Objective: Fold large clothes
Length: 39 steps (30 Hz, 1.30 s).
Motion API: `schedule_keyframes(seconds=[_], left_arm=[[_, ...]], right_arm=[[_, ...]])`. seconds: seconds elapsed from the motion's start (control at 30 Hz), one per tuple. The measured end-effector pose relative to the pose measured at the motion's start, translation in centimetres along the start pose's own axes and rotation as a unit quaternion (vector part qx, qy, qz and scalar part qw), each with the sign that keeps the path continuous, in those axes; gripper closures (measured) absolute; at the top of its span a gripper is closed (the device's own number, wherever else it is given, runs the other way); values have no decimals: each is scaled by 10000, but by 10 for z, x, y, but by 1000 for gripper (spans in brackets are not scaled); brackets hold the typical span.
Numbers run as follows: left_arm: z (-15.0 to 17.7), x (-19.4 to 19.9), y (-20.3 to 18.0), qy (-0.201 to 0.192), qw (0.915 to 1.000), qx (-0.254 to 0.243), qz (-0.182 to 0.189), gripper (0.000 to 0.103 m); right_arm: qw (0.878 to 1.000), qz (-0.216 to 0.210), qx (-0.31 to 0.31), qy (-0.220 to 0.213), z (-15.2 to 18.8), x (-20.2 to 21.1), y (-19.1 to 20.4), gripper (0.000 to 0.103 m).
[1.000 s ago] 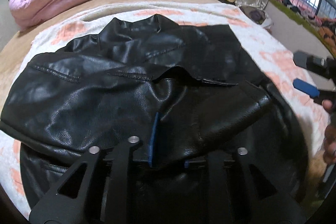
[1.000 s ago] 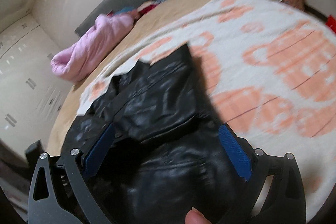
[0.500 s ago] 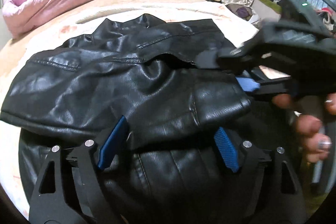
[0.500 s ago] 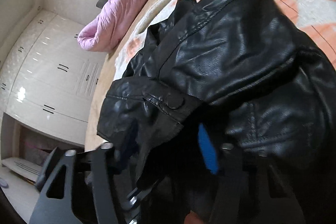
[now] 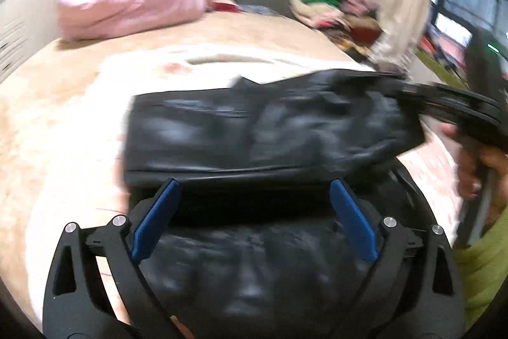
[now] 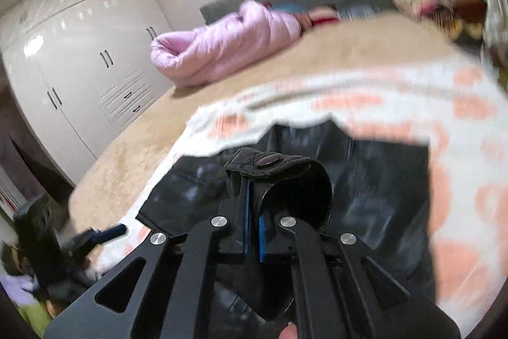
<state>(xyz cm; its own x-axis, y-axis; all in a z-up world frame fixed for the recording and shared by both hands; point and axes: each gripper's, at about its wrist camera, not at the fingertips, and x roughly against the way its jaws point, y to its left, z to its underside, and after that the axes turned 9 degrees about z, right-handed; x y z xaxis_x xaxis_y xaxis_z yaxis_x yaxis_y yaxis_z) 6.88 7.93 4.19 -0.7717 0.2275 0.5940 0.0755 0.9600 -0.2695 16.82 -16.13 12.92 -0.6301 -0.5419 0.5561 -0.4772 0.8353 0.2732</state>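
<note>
Left wrist view: your left hand-held gripper (image 5: 252, 216) hangs over a black leather jacket (image 5: 254, 129) on the bed (image 5: 63, 104), its blue pads (image 5: 155, 221) spread wide, having just been opening, with nothing pinched between them. The jacket lies on a white blanket with orange print (image 6: 460, 148), its near part under the fingers and a raised band of leather running across just beyond them. That band is blurred, so you cannot tell how neatly it sits.

To the right in the same view, your right hand-held gripper (image 5: 412, 97) comes in from the edge, gripped by a hand (image 5: 482, 167), and meets the jacket's lifted end.

Right wrist view: that right hand-held gripper (image 6: 252, 212) has just been closing and now stands pressed together on a sleeve cuff (image 6: 279, 177), snap tab uppermost, held clear of the rest of the jacket below. Your left tool shows small at the lower left, apart from the cloth.

Judged from this, the fold is under way but not finished: the body looks partly doubled over, while the sleeve is up in the air and not yet laid down. Placing that sleeve and then closing the jacket into a compact bundle appears to be what remains.

At the head of the bed a pink quilt (image 5: 127, 5) and a pile of mixed clothes (image 5: 336, 8) lie well apart from the work.
</note>
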Motion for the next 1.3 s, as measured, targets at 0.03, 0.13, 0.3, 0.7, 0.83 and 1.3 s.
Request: schedule_keyframes(seconds=[0.03,0.13,0.3,0.7,0.83,1.3], left_arm=[[-3,3,11,-60,9998,145,-94,14],[-12,9,41,-215,9974,646,-241,14],[-30,-2,69,-234,9923,1097,-517,14],[-54,-71,72,440,9925,1091,-339,89],[-44,-101,79,941,9869,1294,-223,89],[-23,-124,83,1203,9840,1301,-190,89]], right_arm=[[9998,72,153,-117,-9,7,1,99],[9978,335,491,-308,-23,18,-4,100],[9962,588,603,-231,-22,14,-21,100],[9948,876,521,60,8,-5,-45,99],[9935,985,566,97,10,-7,-47,99],[9876,1405,394,572,22,-32,-56,87]])
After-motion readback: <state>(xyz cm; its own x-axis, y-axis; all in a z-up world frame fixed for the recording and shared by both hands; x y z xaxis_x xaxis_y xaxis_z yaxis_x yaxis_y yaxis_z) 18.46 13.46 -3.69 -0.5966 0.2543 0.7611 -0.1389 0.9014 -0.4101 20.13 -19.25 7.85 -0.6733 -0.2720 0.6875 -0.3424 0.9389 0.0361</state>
